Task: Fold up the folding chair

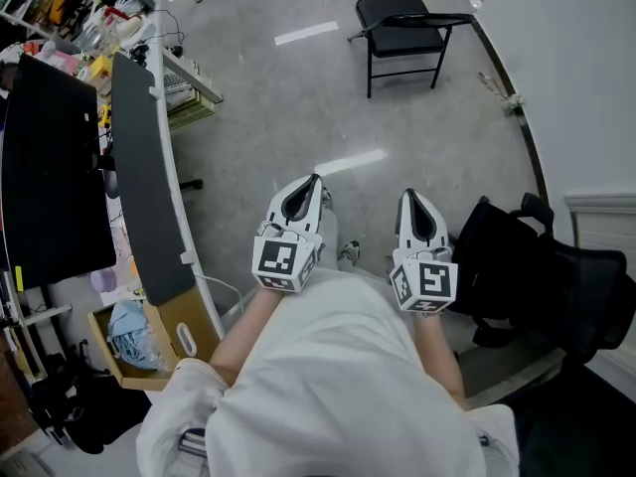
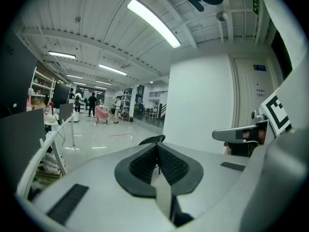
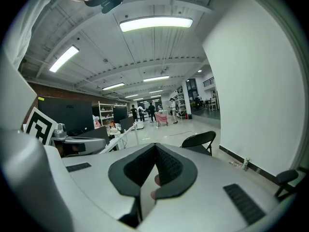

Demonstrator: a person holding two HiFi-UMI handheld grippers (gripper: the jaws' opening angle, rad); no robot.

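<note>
On the left stands a big flat black screen point(image 1: 50, 167). The white left gripper point(image 1: 314, 181) has its jaws shut tight, with nothing in them. Just beside it, the white right gripper point(image 1: 409, 195) is shut too, and empty. The black metal folding chair point(image 1: 402, 26) stands open on the shiny grey floor point(image 1: 298, 117), well ahead of both grippers, close to the white wall point(image 1: 586, 68) on the right.
</note>
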